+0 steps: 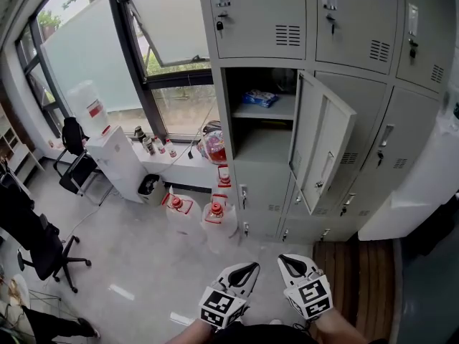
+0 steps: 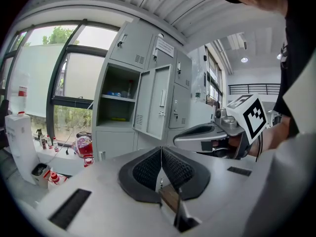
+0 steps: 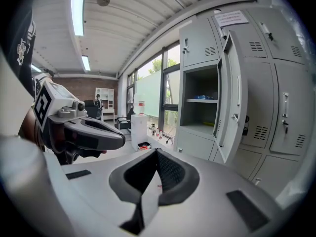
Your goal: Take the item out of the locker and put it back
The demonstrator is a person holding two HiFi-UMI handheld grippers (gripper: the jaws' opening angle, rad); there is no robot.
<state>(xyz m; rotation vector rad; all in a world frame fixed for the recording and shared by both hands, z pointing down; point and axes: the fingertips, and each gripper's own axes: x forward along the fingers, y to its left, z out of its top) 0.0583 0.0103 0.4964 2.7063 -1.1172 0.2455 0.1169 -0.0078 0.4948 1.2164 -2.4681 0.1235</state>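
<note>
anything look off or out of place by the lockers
Only one thing stands out: one locker door hangs open while the rest are shut, and a blue packet lies on its upper shelf. Jugs with red caps stand on the floor beside the lockers. Nothing looks spilled or damaged.

The head view looks steeply down from above, well back from the open locker (image 1: 262, 124), with the left gripper (image 1: 244, 266) and right gripper (image 1: 290, 259) at its bottom edge. Each gripper view sits low behind its own jaws, faces that locker from afar, and catches the other gripper alongside.
</note>
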